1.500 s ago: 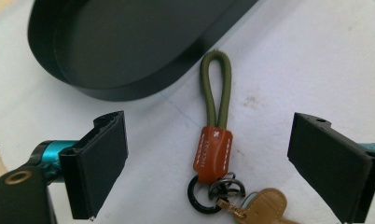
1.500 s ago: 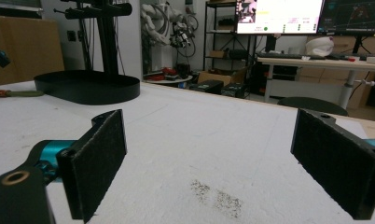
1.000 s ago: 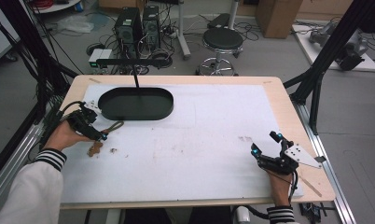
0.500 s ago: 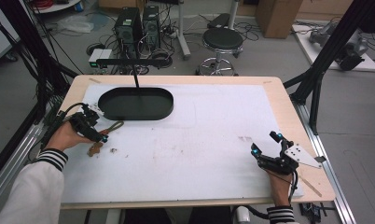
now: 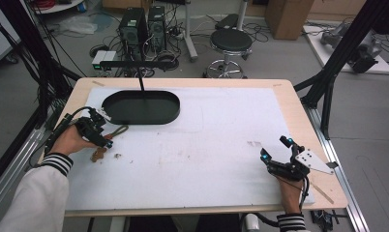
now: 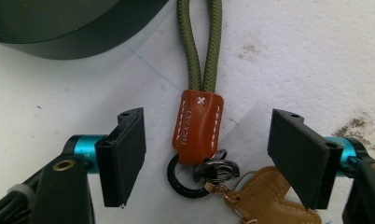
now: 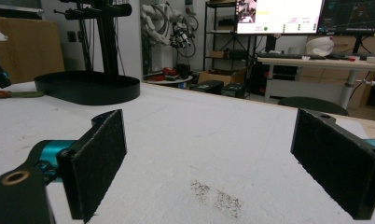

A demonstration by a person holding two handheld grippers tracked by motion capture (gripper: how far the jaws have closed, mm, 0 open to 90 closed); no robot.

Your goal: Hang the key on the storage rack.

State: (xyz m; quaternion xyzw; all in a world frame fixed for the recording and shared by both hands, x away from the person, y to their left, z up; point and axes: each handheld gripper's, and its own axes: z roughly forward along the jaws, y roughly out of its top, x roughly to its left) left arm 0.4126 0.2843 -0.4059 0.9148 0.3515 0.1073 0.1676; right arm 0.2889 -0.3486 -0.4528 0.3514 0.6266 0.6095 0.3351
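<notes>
Down at the left edge of the white-covered wooden table (image 5: 207,145), the left tool (image 6: 209,158) is hovering with its jaws spread wide on either side of an olive-green cord key strap with a brown stitched leather collar (image 6: 198,119), touching neither side of it. A black ring (image 6: 183,175), a dark metal clasp (image 6: 217,169) and a tan leather key fob (image 6: 265,196) are hanging off the collar's near end, all lying flat on the table. The cord is running away toward the black oval tray-shaped stand base (image 5: 141,107), ending just beside its rim. Well apart, near the table's right front corner, the right tool (image 5: 276,153) is resting low over the surface, its padded jaws gaping and holding nothing, pointing toward the distant stand.
</notes>
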